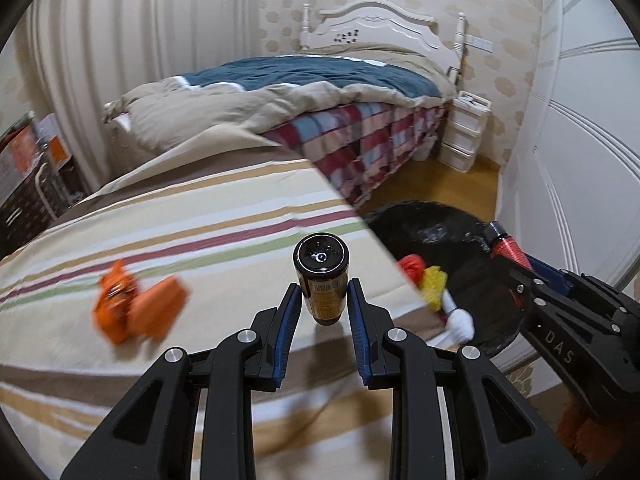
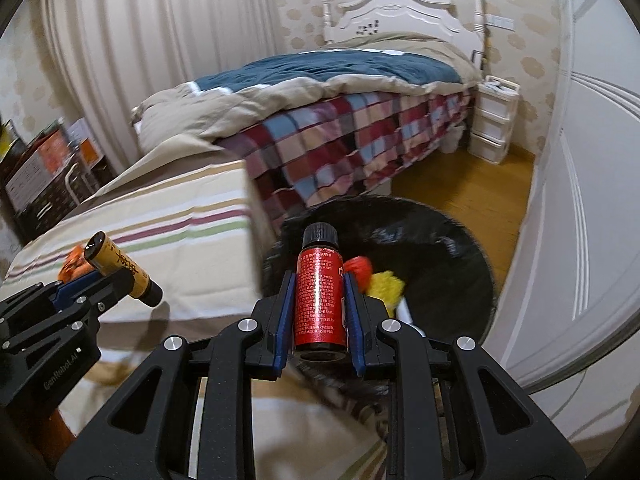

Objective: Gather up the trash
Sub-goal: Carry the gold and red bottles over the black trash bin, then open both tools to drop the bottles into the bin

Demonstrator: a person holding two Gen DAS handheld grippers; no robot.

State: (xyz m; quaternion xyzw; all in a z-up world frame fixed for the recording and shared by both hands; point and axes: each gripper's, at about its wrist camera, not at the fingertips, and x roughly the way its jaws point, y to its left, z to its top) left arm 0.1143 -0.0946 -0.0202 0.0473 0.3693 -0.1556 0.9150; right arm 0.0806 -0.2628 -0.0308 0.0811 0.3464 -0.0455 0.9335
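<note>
Gripping a yellow bottle in my left tongs over the striped bed; only the right view shows my right tongs clenched on a red bottle above the black bin, which holds red, yellow and white trash.
</note>
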